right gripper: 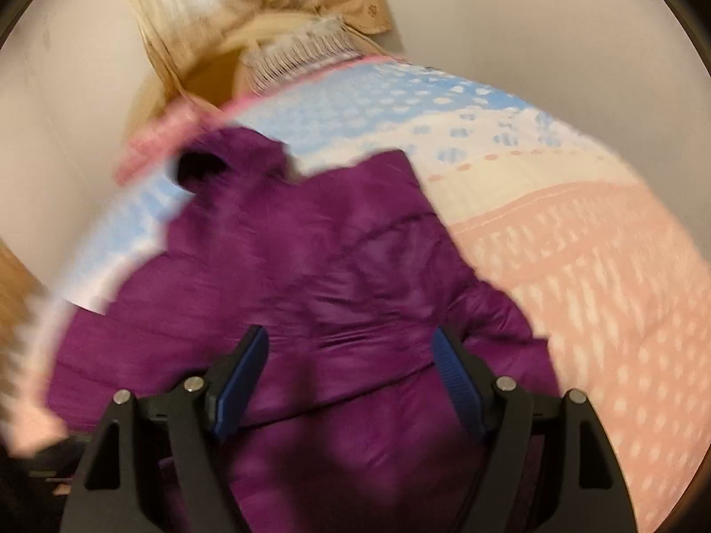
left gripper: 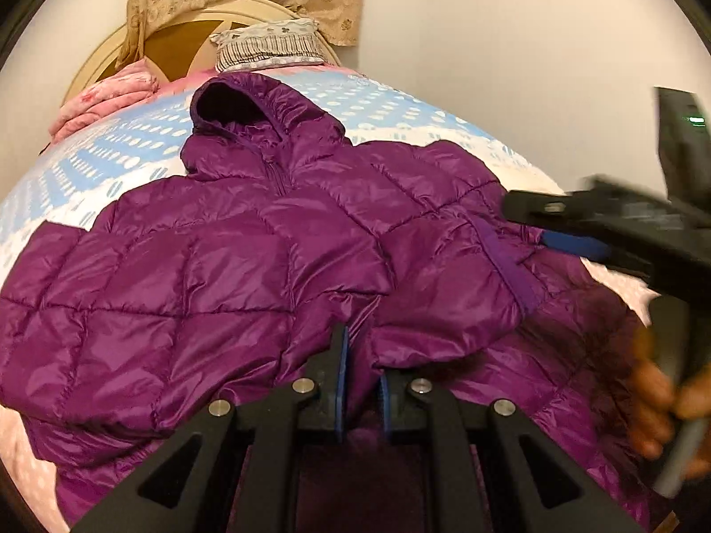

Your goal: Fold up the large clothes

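The bed [left gripper: 400, 102], under its blue-and-pink dotted cover, carries a purple puffer jacket [left gripper: 213, 257] lying front up, hood toward the headboard. One side panel looks already turned in over the front; the other side and the final halving seem left to do. The left tongs [left gripper: 361, 371] are pinched narrow on the jacket's near hem. The right tongs [right gripper: 351, 355] stand wide above the jacket's side, holding nothing.

left claw [left gripper: 361, 377]: jaws nearly together, a fold of purple fabric pinched between the blue pads | right claw [right gripper: 351, 377]: jaws spread wide, nothing between them, view motion-blurred | right hand [left gripper: 662, 408]: bare, wrapped around its claw's handle at the frame edge
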